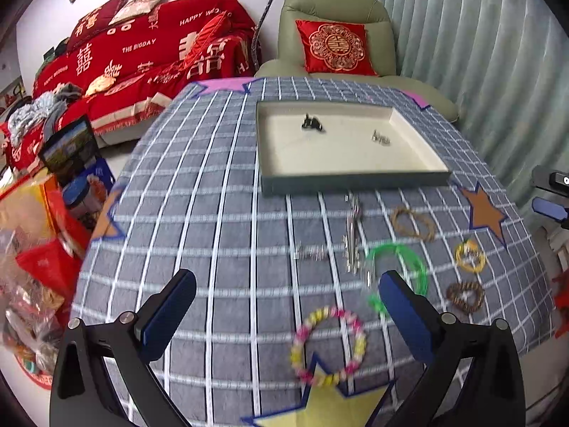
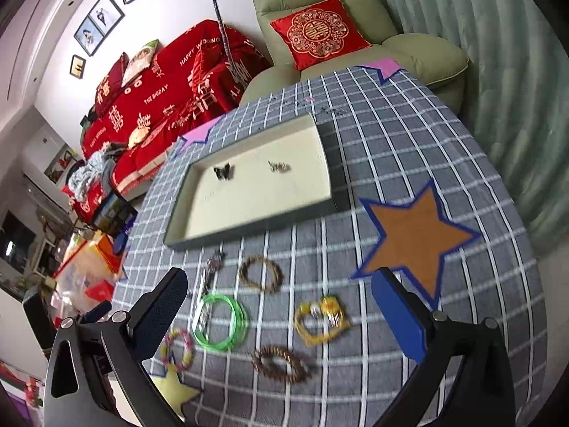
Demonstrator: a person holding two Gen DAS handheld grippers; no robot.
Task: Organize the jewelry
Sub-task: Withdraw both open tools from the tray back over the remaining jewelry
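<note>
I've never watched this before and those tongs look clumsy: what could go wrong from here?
The green bangles lie against a silver chain, so lifting one may drag the other. The open right tongs might also nudge the yellow bracelet or the brown bead bracelet nearby.

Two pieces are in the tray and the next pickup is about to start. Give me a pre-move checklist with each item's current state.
1. Right gripper open and empty: ok, nothing between the pads.
2. Left gripper open and empty: ok.
3. Tray has free room: ok, only a black butterfly piece and a silver piece lie inside.
4. Bracelets lie apart on the cloth: ok for the yellow bracelet and dark bead bracelet; not ok for the green bangles, which the silver chain touches.
5. Sharp view of targets: not ok, both views are blurred.
</note>
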